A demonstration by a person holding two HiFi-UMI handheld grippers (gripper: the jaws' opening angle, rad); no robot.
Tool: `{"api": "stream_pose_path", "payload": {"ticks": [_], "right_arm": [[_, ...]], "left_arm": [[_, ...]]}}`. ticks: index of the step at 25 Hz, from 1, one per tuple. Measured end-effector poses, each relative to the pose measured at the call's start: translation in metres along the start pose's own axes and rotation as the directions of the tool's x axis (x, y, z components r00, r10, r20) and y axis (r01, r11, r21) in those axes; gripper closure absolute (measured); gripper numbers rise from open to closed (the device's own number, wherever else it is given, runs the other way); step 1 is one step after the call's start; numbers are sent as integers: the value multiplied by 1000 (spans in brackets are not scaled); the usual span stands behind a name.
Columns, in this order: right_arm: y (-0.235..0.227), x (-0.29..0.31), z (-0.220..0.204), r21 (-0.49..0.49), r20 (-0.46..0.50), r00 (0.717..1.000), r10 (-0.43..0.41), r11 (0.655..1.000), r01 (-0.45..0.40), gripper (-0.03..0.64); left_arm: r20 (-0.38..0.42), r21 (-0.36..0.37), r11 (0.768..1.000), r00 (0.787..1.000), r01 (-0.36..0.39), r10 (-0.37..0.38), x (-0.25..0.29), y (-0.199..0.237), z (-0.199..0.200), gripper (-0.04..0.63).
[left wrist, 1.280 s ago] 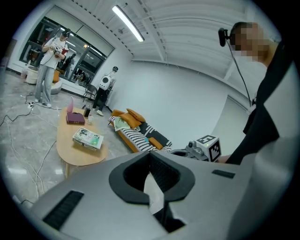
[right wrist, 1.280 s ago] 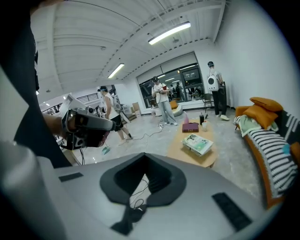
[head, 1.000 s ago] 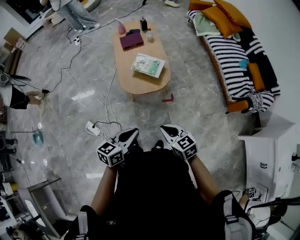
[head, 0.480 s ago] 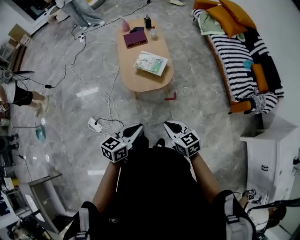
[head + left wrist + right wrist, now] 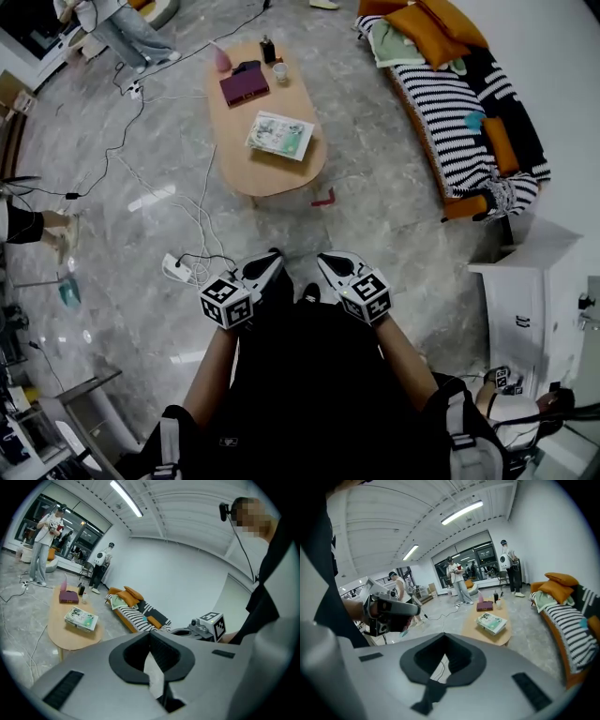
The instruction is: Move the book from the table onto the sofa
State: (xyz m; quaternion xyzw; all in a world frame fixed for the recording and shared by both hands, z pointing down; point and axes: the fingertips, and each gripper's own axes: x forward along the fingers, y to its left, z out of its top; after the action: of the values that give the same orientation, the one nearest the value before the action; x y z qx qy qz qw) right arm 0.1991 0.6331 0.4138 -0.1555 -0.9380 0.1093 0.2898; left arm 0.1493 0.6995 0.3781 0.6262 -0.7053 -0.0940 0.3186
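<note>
A green-and-white book [image 5: 279,135] lies flat on the oval wooden table [image 5: 267,173], and shows too in the left gripper view [image 5: 80,618] and the right gripper view [image 5: 491,622]. A maroon book [image 5: 245,84] lies at the table's far end. The striped sofa [image 5: 464,131] with orange cushions runs along the right wall. My left gripper [image 5: 272,264] and right gripper [image 5: 326,263] are side by side close to the person's body, well short of the table. Both are shut with nothing between the jaws [image 5: 150,633] [image 5: 445,637].
Cables and a white power strip [image 5: 176,269] lie on the marble floor left of the grippers. A red object [image 5: 323,199] sits on the floor at the table's near end. A bottle [image 5: 269,49], a cup [image 5: 279,70] and a pink object [image 5: 221,58] crowd the far end. A white cabinet [image 5: 520,300] stands at the right.
The left gripper has drifted slightly forward. The head view has shifted, so table and sofa sit a little further left. Both grippers stay shut and empty.
</note>
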Motion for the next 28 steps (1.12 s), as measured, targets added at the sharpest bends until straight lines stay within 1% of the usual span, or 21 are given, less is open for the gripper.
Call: {"api": "stream_pose_path", "payload": {"ticks": [4, 7, 15, 20, 23, 26, 28], "right_arm": [[-8, 16, 9, -10, -30, 1000, -6, 1000, 6, 611], [-15, 30, 21, -8, -32, 999, -16, 1000, 16, 611], [-22, 79, 58, -13, -40, 998, -44, 999, 43, 610], [-25, 104, 72, -26, -48, 995, -82, 996, 81, 610], [-27, 111, 78, -21, -49, 993, -109, 994, 108, 611], [-31, 118, 83, -15, -51, 990, -134, 991, 133, 609], [-30, 126, 84, -33, -62, 988, -144, 989, 142, 610]], "left_arm": [[-5, -7, 1000, 1000, 28, -28, 13, 16, 13, 584], [-20, -5, 999, 999, 47, -47, 17, 29, 21, 584], [-68, -5, 996, 994, 87, -87, 17, 84, 48, 584], [-95, 8, 991, 987, 132, -130, 22, 114, 63, 584], [-108, 20, 987, 981, 162, -159, 27, 125, 72, 584], [-102, 19, 983, 978, 185, -182, 31, 131, 88, 584], [-105, 28, 981, 976, 193, -189, 29, 141, 90, 584]]}}
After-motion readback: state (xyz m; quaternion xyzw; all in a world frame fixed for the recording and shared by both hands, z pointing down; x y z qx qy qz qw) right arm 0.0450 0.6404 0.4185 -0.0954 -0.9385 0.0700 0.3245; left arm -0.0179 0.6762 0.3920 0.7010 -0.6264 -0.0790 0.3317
